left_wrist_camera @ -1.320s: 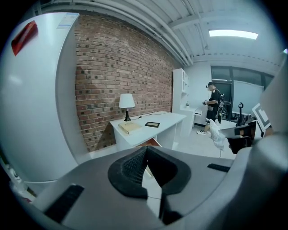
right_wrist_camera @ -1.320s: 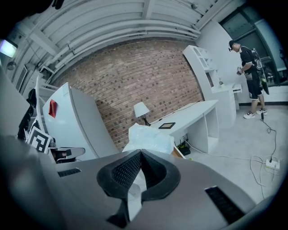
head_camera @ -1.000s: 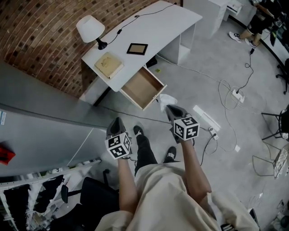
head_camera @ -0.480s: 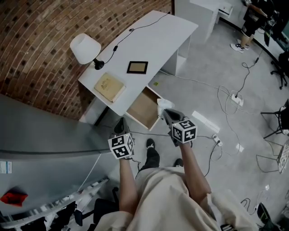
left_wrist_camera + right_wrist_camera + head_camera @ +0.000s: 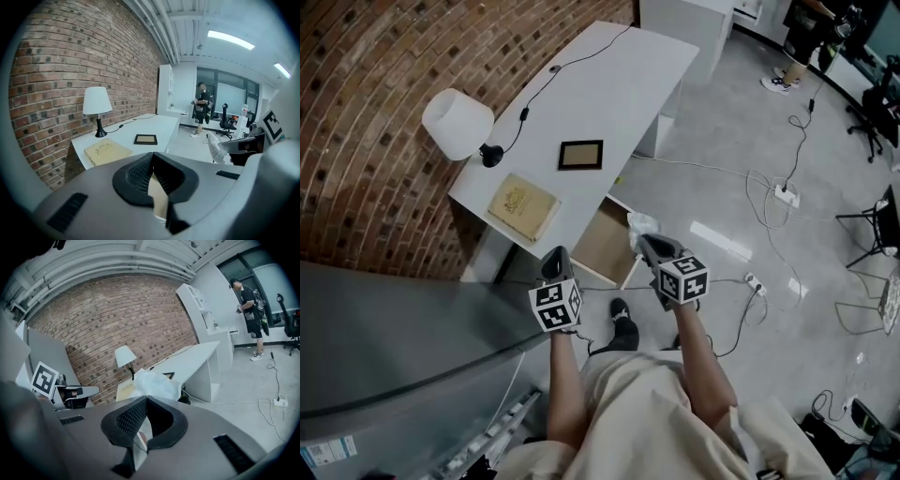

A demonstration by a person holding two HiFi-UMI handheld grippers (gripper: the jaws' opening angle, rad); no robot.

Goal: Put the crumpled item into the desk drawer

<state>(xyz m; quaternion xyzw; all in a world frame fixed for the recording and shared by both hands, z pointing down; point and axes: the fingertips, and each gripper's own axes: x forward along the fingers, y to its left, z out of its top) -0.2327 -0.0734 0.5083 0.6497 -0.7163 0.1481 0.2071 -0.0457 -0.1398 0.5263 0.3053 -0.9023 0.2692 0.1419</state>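
Observation:
A crumpled white plastic item (image 5: 641, 224) sticks out of my right gripper (image 5: 646, 244), which is shut on it. In the right gripper view the crumpled item (image 5: 154, 382) bulges above the jaws. It hangs just past the front right corner of the open wooden drawer (image 5: 604, 244) under the white desk (image 5: 609, 103). My left gripper (image 5: 555, 258) is level with the drawer's left side, its jaws together with nothing in them. In the left gripper view, tan wood of the drawer (image 5: 158, 197) shows past them.
On the desk stand a white lamp (image 5: 456, 125), a tan book (image 5: 523, 206) and a small dark frame (image 5: 581, 155). A brick wall (image 5: 384, 75) runs behind it. Cables and a power strip (image 5: 785, 195) lie on the grey floor. A person (image 5: 802, 37) stands far right.
I have stepped closer to the desk. Both grippers have come up to the open drawer's front, the right one still carrying the crumpled item.

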